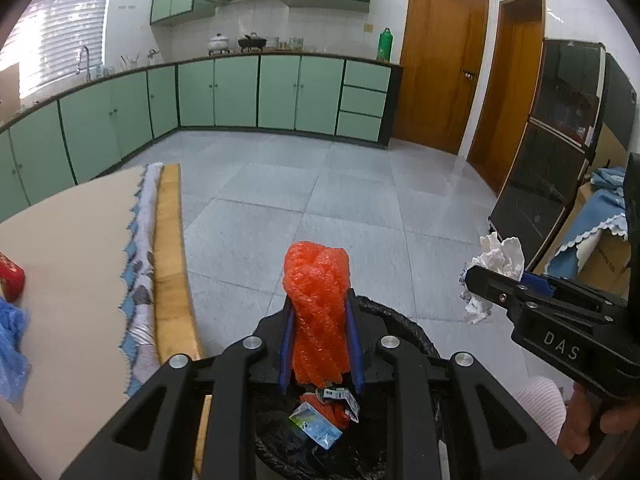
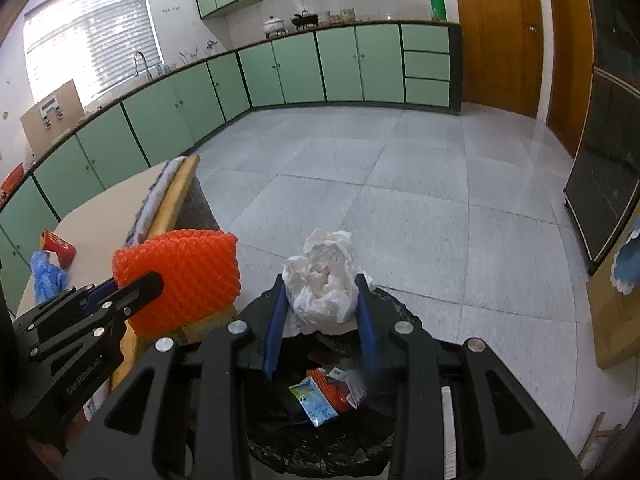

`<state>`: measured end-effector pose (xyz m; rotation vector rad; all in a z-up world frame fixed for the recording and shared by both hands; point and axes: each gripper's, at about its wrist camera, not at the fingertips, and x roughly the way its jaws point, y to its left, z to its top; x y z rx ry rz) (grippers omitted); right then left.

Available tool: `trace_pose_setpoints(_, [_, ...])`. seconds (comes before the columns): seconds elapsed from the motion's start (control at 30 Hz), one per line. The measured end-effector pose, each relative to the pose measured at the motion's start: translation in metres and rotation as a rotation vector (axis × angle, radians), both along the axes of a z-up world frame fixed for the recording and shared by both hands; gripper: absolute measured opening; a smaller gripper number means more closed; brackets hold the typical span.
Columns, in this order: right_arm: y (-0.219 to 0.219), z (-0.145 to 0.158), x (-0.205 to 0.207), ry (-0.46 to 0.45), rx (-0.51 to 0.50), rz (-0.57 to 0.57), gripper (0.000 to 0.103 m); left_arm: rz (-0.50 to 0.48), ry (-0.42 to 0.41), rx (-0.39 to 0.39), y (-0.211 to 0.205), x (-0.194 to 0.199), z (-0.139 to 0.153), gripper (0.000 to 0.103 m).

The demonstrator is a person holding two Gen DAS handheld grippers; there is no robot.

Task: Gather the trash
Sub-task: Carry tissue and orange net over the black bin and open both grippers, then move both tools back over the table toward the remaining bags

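My left gripper point(image 1: 318, 344) is shut on a folded orange foam net point(image 1: 316, 312) and holds it over the black-lined trash bin point(image 1: 404, 326). The net also shows in the right wrist view point(image 2: 180, 280). My right gripper point(image 2: 322, 316) is shut on a crumpled white tissue point(image 2: 324, 280) above the same bin point(image 2: 320, 448); the tissue shows in the left wrist view point(image 1: 494, 270) too. Inside the bin lie a small green-and-white carton point(image 2: 316, 398) and orange scraps point(image 2: 330, 390).
A table with a beige cloth point(image 1: 68, 264) stands to the left, with a red can point(image 2: 58, 245) and a blue plastic bag point(image 2: 48, 274) on it. Green kitchen cabinets point(image 1: 280, 92) line the far wall. A dark cabinet point(image 1: 552, 152) stands right.
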<state>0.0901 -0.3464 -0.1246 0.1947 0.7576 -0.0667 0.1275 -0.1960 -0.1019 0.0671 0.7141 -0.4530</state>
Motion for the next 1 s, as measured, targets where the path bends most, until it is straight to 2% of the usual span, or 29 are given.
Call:
trace_pose_setpoints(0.13, [-0.005,-0.007,0.003,0.014,-0.013,-0.013,0.041,-0.007,0.015,0.004,-0.003,0.004,-0.006,0.027])
trace_pose_setpoints(0.23, [-0.009,-0.009,0.005,0.016,-0.012,-0.022,0.046,-0.011,0.017,0.003,-0.004,0.004,-0.008,0.037])
trace_pose_setpoints(0.4, [-0.013,-0.011,0.008,0.015,-0.014,-0.026,0.057,0.0,0.015,-0.009,0.002,0.007,-0.008,0.046])
trace_pose_setpoints(0.63, [-0.014,-0.006,0.004,-0.013,-0.019,-0.075,0.091,0.042,0.002,-0.037,0.018,0.009,0.003,0.059])
trace_pose_setpoints(0.77, [-0.006,0.002,0.001,-0.04,-0.027,-0.087,0.095,0.088,-0.04,-0.038,0.035,0.003,0.017,0.065])
trace_pose_setpoints(1.0, [0.029,0.021,0.004,-0.095,-0.016,-0.03,0.096,0.209,-0.119,-0.011,0.087,-0.009,0.044,0.068])
